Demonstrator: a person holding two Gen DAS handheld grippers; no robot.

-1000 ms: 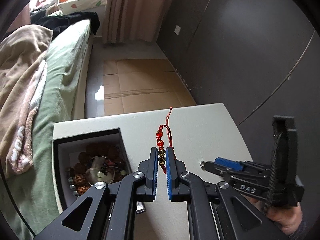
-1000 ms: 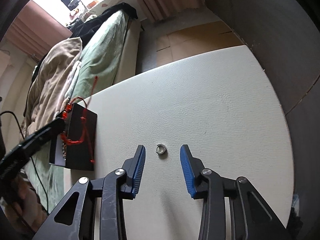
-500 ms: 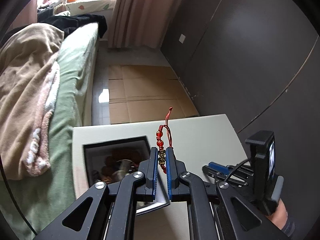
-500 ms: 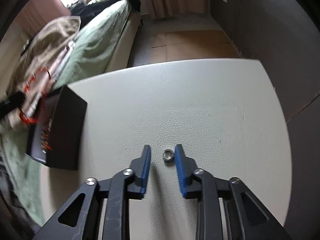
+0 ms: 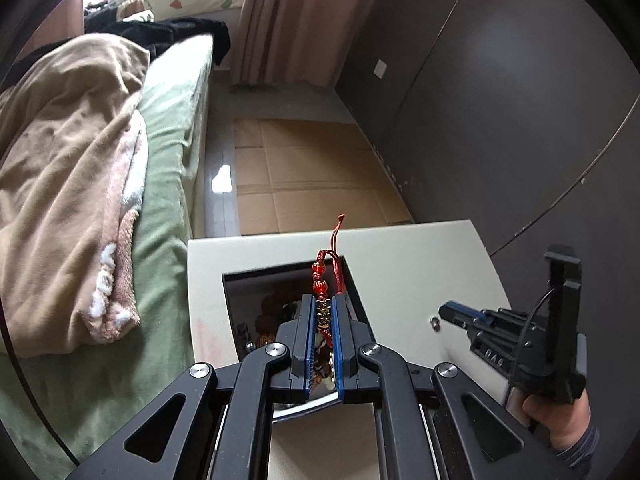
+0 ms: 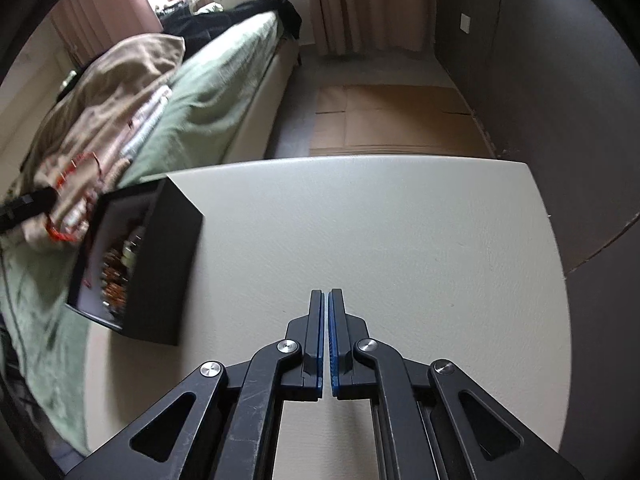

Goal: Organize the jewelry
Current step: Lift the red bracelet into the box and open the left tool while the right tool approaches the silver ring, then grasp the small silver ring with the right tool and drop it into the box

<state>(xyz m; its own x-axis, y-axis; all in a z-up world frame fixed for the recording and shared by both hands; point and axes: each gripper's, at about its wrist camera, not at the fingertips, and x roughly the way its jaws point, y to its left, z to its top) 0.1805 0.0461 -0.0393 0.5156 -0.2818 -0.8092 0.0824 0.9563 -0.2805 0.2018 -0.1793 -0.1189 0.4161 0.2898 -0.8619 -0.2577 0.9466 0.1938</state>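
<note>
The right gripper (image 6: 325,294) has just snapped its jaws together, probably pinching the small ring (image 5: 435,323) hidden at its tip, while left of it the left gripper (image 5: 325,312) clamps the red bracelet (image 5: 322,292) over the black box (image 6: 160,264), ready to drop in.

Only one piece of writing is seen. In the left wrist view, small raised letters are found on the black side of the right gripper (image 5: 450,314), which is held over the right edge of the table (image 5: 420,264). They look like "DAS", but they are seen at a slant and the last letter is not clear. No other words, numbers or signs can be read in either view.
</note>
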